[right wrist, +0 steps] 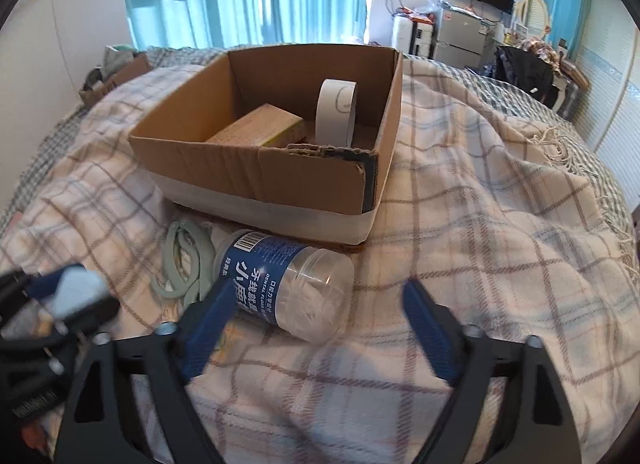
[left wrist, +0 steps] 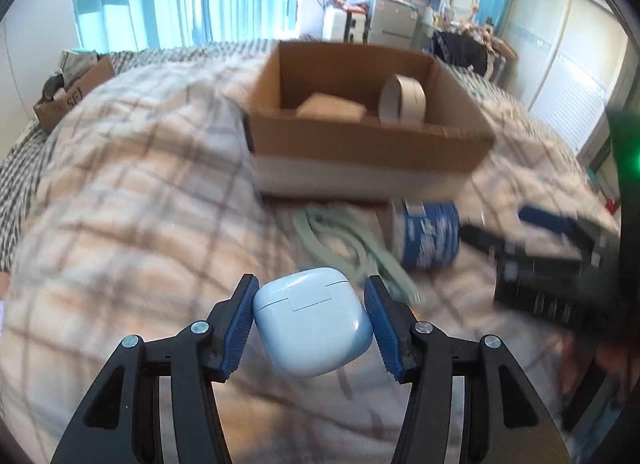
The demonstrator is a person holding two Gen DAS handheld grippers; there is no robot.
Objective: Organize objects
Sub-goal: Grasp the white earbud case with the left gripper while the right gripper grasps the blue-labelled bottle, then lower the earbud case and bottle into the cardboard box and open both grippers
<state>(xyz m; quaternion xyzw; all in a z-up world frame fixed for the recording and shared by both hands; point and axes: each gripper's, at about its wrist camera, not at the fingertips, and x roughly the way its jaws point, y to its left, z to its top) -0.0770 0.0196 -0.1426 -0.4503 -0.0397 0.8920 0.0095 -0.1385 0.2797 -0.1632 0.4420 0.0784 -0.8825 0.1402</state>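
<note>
The left gripper (left wrist: 310, 320) clamps one pale blue earbud case (left wrist: 312, 324) above the plaid blanket (right wrist: 480, 204); the right gripper (right wrist: 316, 328) hangs wide open and empty. One floss jar (right wrist: 286, 284) and one green cable (right wrist: 182, 264) lie before one cardboard box (right wrist: 264, 172) holding one tape roll (right wrist: 336, 114) and one small carton (right wrist: 258, 126).

In the right wrist view the box (right wrist: 280, 184) sits mid-frame on the bed (right wrist: 480, 224), with a tape roll (right wrist: 336, 112) upright and a carton (right wrist: 260, 126) to its left inside. Just below the box lies the bottle (right wrist: 288, 284) on its side, the ring clips (right wrist: 182, 268) beside it at left. A second box (right wrist: 116, 78) is at upper left.
</note>
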